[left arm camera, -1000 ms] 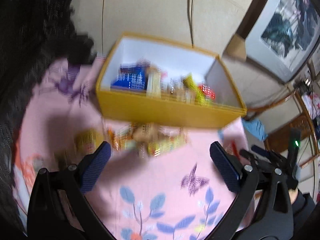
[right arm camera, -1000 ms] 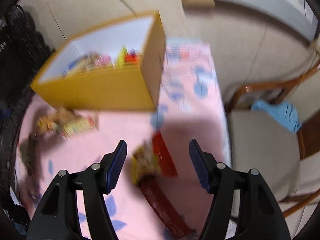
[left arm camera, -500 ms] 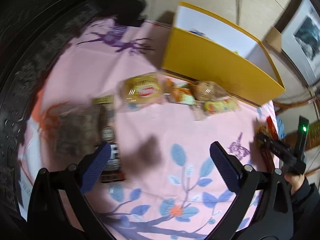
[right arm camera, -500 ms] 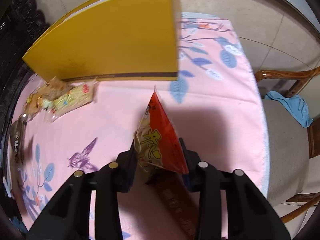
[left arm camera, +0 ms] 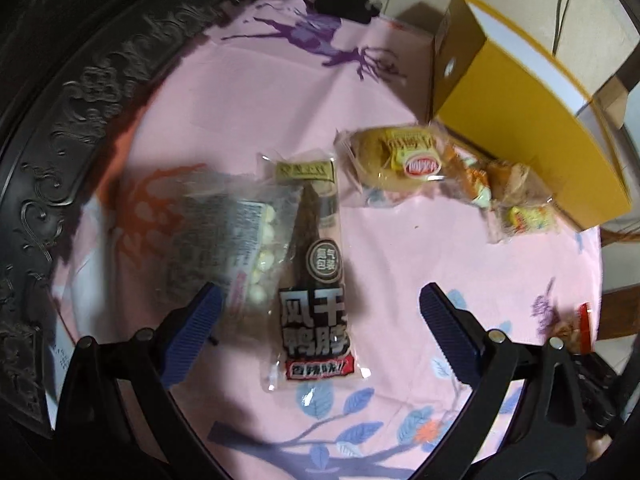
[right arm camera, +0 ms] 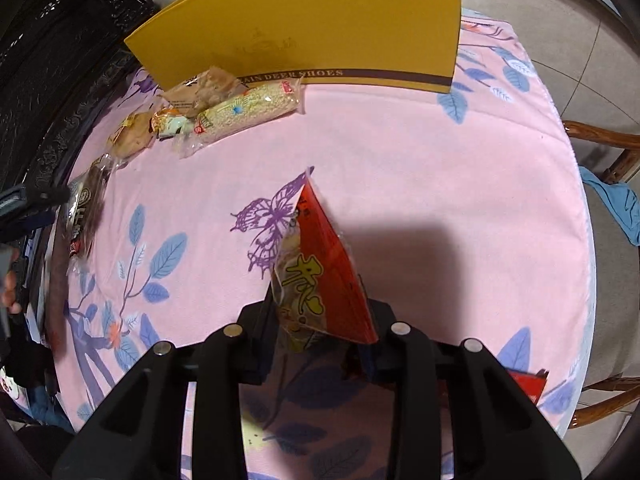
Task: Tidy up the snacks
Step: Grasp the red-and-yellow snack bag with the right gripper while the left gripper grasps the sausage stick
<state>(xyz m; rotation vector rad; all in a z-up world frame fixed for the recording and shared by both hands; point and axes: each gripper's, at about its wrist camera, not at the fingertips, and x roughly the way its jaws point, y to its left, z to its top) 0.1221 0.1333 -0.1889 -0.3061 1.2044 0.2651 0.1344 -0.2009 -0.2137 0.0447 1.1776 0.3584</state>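
My left gripper [left arm camera: 320,320] is open and hangs low over a dark duck-neck snack packet [left arm camera: 314,280] lying on the pink cloth; the packet lies between its blue fingers. A clear bag with white pieces [left arm camera: 232,236] lies just left of it. My right gripper [right arm camera: 320,320] is shut on a red snack packet [right arm camera: 320,272] and holds it above the cloth. The yellow shoe box [left arm camera: 520,96] stands at the table's far side, also in the right wrist view [right arm camera: 320,28]. A bun packet [left arm camera: 396,160] and other small snacks [right arm camera: 236,112] lie in front of it.
The round table wears a pink flowered cloth [right arm camera: 400,160] with a dark carved rim [left arm camera: 80,100] on the left. A wooden chair [right arm camera: 608,140] with a blue cloth [right arm camera: 616,204] stands to the right. Another red packet [right arm camera: 524,384] lies near the right gripper.
My left gripper swung from the box down and left to over the duck-neck packet. My right gripper closed on the red packet and lifted it, then drew back from the box.
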